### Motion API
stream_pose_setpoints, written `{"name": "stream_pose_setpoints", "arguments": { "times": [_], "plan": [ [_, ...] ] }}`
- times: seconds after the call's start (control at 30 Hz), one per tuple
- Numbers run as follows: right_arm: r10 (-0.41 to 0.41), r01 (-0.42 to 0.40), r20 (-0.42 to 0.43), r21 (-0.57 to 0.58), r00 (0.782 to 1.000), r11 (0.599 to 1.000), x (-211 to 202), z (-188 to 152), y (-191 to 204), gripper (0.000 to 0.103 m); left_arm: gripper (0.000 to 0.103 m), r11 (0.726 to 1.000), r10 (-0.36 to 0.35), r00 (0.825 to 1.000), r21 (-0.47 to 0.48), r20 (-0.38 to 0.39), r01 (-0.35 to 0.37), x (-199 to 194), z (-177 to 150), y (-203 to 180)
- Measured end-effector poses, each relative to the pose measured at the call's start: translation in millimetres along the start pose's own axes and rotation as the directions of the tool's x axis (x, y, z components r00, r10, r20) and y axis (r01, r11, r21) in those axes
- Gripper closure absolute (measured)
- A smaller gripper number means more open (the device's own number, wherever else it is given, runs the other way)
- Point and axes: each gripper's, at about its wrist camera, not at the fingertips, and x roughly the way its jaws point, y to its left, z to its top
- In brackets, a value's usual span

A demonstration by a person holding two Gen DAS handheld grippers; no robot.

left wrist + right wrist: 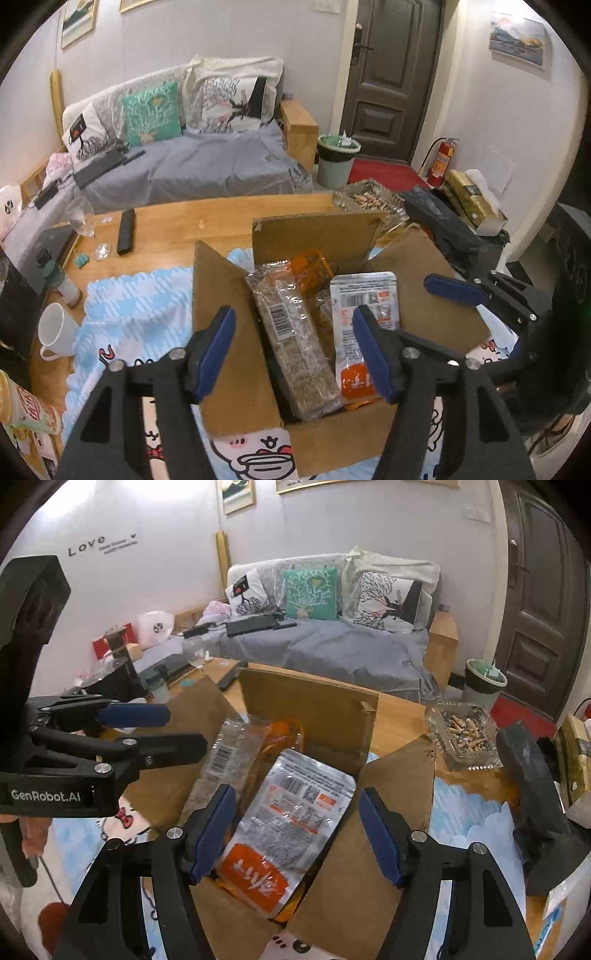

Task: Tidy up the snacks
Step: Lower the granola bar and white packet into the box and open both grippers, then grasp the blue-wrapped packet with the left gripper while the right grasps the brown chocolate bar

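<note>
Fingers (380, 834) apart above boxed pouch (288, 827)

Both wrist cameras look down and forward from close above the open cardboard box (236, 354) — the left from its left side, the right from its right. Each faces the sofa (332, 646) and door (391, 74) beyond — box, sofa, ashtray (465, 734) shared.

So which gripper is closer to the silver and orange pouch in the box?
Right. The right gripper hangs directly over the silver and orange pouch, jaws open astride it; the left gripper sits over the long clear-wrapped bar beside it.
</note>
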Motion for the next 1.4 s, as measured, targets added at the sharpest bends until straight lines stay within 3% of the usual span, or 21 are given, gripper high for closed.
{"name": "stream_pose_setpoints", "arguments": {
  "times": [0.27,0.57,0.7,0.87,1.07,1.27,1.4],
  "plan": [
    [0.156,-0.154,0.063,-0.043,0.986,0.987,-58,-43,20,0.037,0.029,0.997,-0.003,0.992,0.078,0.13,-0.007,-66,-54,-6],
    [0.311,-0.312,-0.019,-0.075,0.95,0.947,-71,-120,38,0.039,0.027,0.995,-0.025,0.991,0.094,0.133,0.013,-71,-143,1],
    [0.299,-0.31,-0.135,-0.07,0.945,0.948,-37,-147,41,0.045,0.027,0.998,-0.043,0.995,0.051,0.093,0.039,-51,-165,10],
    [0.191,-0.217,-0.201,-0.118,0.961,0.969,7,-150,42,0.047,0.027,0.999,-0.04,0.997,0.01,0.063,0.04,-30,-178,16],
    [0.148,-0.187,-0.247,-0.142,0.958,0.972,46,-147,45,0.054,0.027,0.999,-0.047,0.998,-0.012,0.044,0.048,-14,-180,18],
    [0.107,-0.155,-0.229,-0.202,0.967,0.967,56,-147,54,0.061,0.027,0.999,-0.033,0.999,-0.018,0.024,0.034,-4,-182,20],
    [0.097,-0.153,-0.22,-0.254,0.971,0.955,55,-149,64,0.082,0.027,0.999,-0.037,0.999,-0.019,0.018,0.038,-3,-182,20]
  ]
}}
